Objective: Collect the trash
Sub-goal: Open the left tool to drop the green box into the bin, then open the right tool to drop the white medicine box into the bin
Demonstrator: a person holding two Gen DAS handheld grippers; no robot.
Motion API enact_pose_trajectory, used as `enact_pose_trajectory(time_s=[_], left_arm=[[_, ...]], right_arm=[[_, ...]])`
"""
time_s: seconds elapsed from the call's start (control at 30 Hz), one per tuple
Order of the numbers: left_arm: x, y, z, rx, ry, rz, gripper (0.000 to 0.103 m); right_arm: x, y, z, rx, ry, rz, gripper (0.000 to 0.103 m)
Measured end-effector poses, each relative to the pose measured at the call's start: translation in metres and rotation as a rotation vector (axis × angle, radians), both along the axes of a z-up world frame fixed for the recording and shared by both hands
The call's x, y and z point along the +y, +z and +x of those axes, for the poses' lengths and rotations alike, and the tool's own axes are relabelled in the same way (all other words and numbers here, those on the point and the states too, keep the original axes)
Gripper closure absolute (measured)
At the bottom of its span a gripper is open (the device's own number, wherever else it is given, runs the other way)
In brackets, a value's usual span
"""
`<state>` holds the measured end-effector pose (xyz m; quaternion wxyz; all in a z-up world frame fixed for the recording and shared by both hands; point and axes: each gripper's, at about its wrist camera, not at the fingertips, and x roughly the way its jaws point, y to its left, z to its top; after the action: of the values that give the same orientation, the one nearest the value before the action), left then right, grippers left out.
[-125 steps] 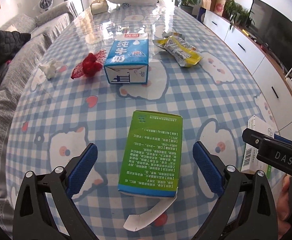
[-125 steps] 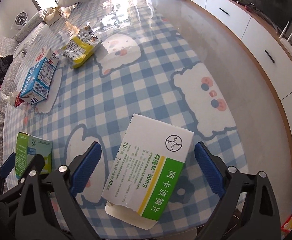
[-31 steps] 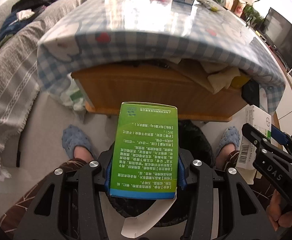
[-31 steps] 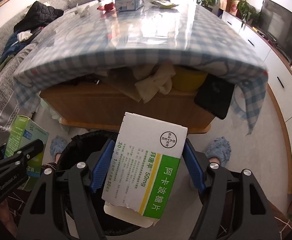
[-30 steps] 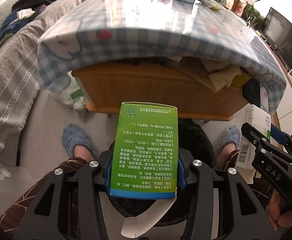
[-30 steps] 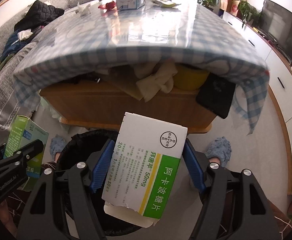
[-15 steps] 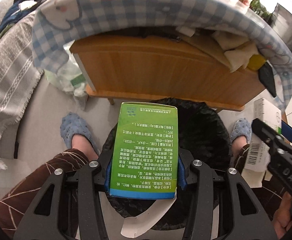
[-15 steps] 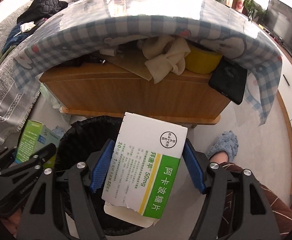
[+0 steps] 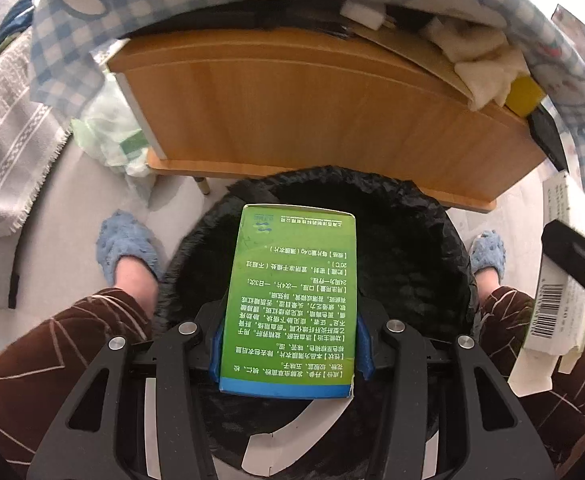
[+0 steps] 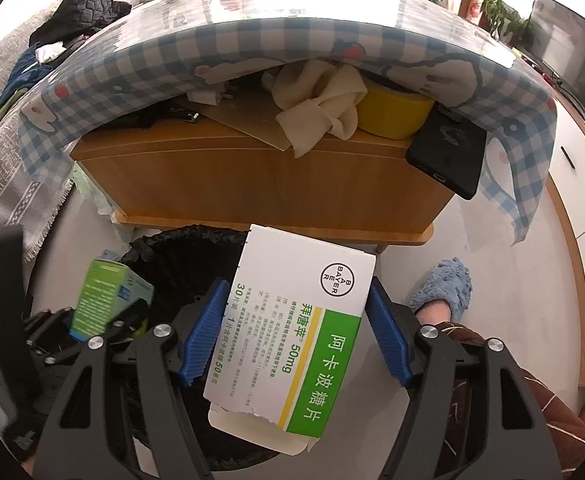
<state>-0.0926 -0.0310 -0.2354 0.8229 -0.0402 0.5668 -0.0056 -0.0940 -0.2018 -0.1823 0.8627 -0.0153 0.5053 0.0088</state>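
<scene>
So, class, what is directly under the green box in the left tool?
Under the green box is a black-lined bin, its mouth open between the person's slippers. The inside is dark, and the box covers much of it, so any contents cannot be seen.

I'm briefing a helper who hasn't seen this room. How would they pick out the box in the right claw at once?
Find the black-lined trash bin on the floor before the wooden table. Two claws hold boxes over it; the right claw grips the white box. Unlike the all-green box beside it, it bears a round Bayer logo and a green stripe.
</scene>
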Motion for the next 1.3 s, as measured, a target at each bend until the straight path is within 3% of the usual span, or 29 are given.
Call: enact_pose_trajectory(time_s=[0.33, 0.47, 0.53, 0.63, 0.83, 1.03, 1.3], left_arm=[[-0.032, -0.037, -0.003, 0.058, -0.051, 0.006, 0.056], [-0.04, -0.04, -0.008, 0.055, -0.065, 0.011, 0.055], [-0.038, -0.035, -0.009, 0.043, -0.055, 0.013, 0.053], [-0.032, -0.022, -0.011, 0.004, -0.043, 0.031, 0.029], [-0.007, 0.012, -0.019, -0.068, -0.058, 0.031, 0.007], [0.023, 0.037, -0.023, -0.102, -0.032, 0.034, 0.006], [0.053, 0.036, -0.023, -0.084, 0.005, 0.041, 0.006]], right_arm=[[-0.016, 0.002, -0.003, 0.002, -0.036, 0.004, 0.037], [-0.019, 0.001, -0.003, 0.006, -0.045, 0.01, 0.037], [-0.019, 0.001, -0.002, 0.006, -0.045, 0.014, 0.037], [-0.018, 0.002, -0.002, 0.001, -0.044, 0.019, 0.037], [-0.01, 0.004, 0.0, -0.005, -0.024, 0.029, 0.037], [0.005, 0.004, 0.004, -0.012, -0.006, 0.038, 0.036], [0.028, -0.016, 0.009, -0.001, 0.003, 0.03, 0.036]])
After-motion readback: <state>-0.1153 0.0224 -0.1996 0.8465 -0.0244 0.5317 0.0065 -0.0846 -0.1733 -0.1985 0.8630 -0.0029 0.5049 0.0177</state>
